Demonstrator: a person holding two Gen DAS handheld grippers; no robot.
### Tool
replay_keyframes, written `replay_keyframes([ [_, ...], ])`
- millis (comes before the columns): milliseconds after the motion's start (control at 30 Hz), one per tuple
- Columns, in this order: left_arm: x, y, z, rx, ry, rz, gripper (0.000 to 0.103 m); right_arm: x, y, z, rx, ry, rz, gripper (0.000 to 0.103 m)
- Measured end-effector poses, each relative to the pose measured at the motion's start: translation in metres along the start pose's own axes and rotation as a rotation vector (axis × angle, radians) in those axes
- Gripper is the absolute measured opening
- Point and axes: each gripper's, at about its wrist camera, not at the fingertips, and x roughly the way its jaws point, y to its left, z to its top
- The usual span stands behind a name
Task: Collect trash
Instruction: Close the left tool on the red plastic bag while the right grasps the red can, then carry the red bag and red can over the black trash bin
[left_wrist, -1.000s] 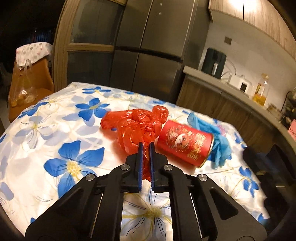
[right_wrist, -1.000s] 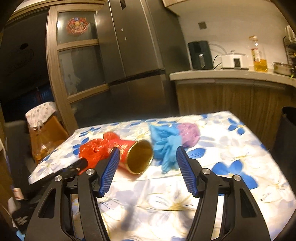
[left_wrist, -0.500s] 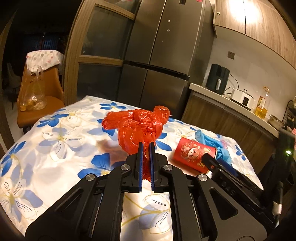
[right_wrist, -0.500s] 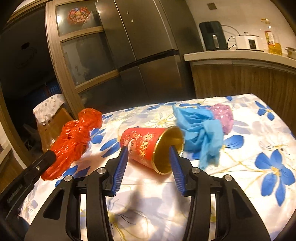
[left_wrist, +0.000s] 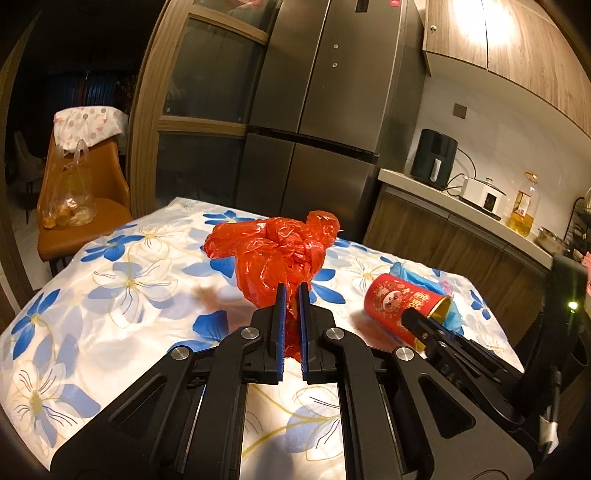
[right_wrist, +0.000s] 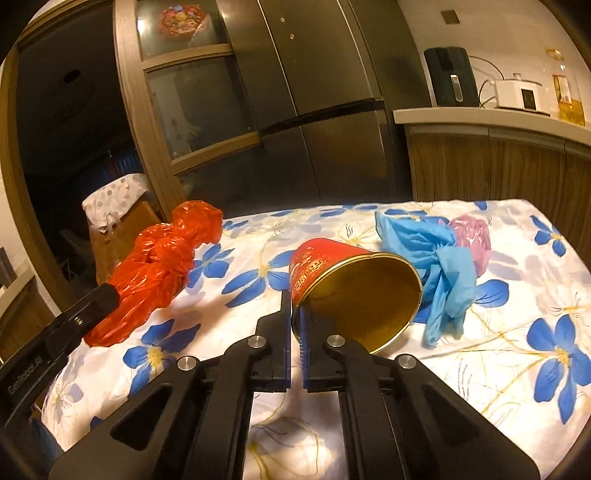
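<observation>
My left gripper (left_wrist: 291, 291) is shut on a crumpled red plastic bag (left_wrist: 277, 254) and holds it above the flowered tablecloth (left_wrist: 122, 295). The bag also shows at the left of the right wrist view (right_wrist: 155, 266), with the left gripper's dark finger (right_wrist: 99, 299) clamped on it. My right gripper (right_wrist: 295, 306) is shut on the rim of a red paper cup (right_wrist: 332, 266) with a gold inside, lying on its side. The cup also shows in the left wrist view (left_wrist: 402, 306). A blue glove (right_wrist: 439, 269) and a pink wad (right_wrist: 472, 236) lie behind the cup.
A steel fridge (left_wrist: 325, 110) stands behind the table. A wooden counter (right_wrist: 498, 155) with appliances and an oil bottle (left_wrist: 522, 210) runs along the right. An orange chair (left_wrist: 85, 206) carrying a plastic bag stands at the left. A dark bin edge (left_wrist: 565, 280) is at the far right.
My left gripper has lifted the red bag off the table. My right gripper has moved in to the red cup and shut on its rim.
</observation>
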Motion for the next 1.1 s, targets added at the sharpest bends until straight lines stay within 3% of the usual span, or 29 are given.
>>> replay_keyframes([
  [400,-0.021,-0.025,0.002,0.033,-0.019,-0.035,0.005,-0.073,-0.017,0.007,0.018,-0.111,-0.019,0.004],
  [1100,-0.051,-0.128,-0.018,0.157,-0.011,-0.187,0.005,-0.17,-0.078,0.001,0.064,-0.225,-0.195,0.004],
])
